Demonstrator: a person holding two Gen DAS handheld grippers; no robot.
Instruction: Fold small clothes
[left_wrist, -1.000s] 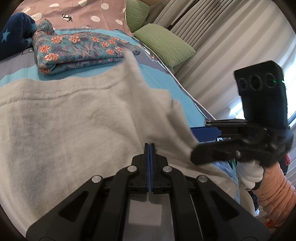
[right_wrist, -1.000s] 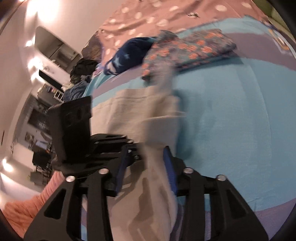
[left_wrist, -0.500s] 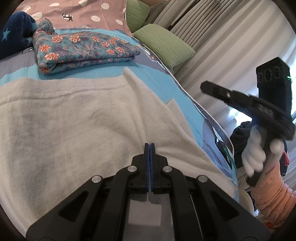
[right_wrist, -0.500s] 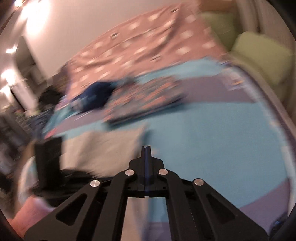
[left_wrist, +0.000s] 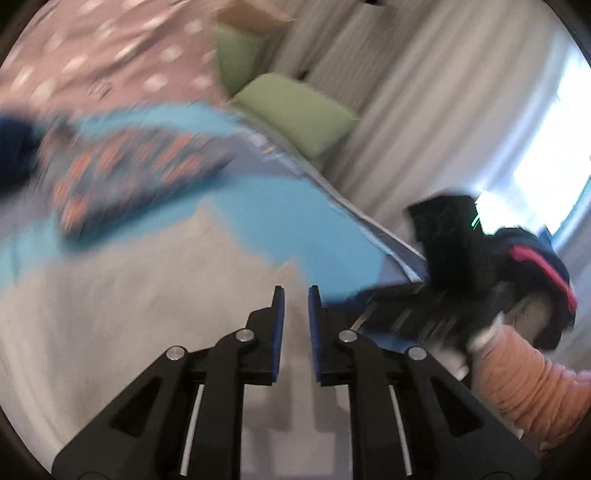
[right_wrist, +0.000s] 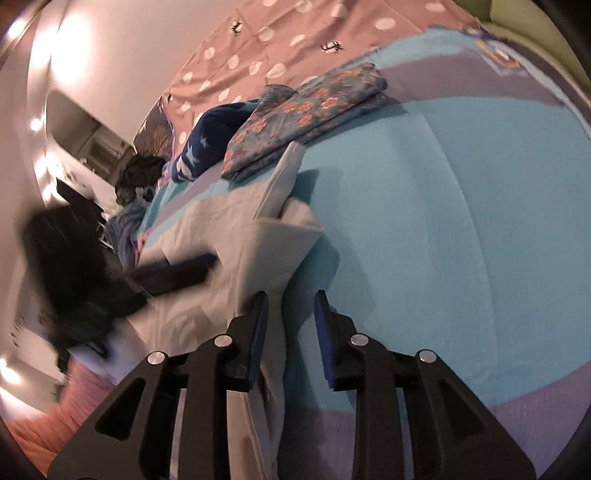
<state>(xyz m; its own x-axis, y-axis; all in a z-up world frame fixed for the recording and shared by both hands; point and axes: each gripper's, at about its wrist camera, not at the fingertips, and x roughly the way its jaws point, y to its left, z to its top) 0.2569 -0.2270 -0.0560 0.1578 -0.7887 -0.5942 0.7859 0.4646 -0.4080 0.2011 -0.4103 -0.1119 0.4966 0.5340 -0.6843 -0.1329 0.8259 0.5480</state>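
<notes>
The left gripper (left_wrist: 294, 295), jaws opening and empty, hangs over the cream garment (left_wrist: 110, 314) spread on the blue bedsheet (right_wrist: 443, 203); the right gripper (right_wrist: 289, 301), also parting, straddles its edge, apparently seeking a fold grip.

The pale garment (right_wrist: 236, 236) is soft matt cloth (faintly fuzzy), lying on the bed (right_wrist: 443, 221) with its smooth turquoise sheet; the right tool (right_wrist: 290, 306) is matt black plastic with bright metal rivets.
</notes>
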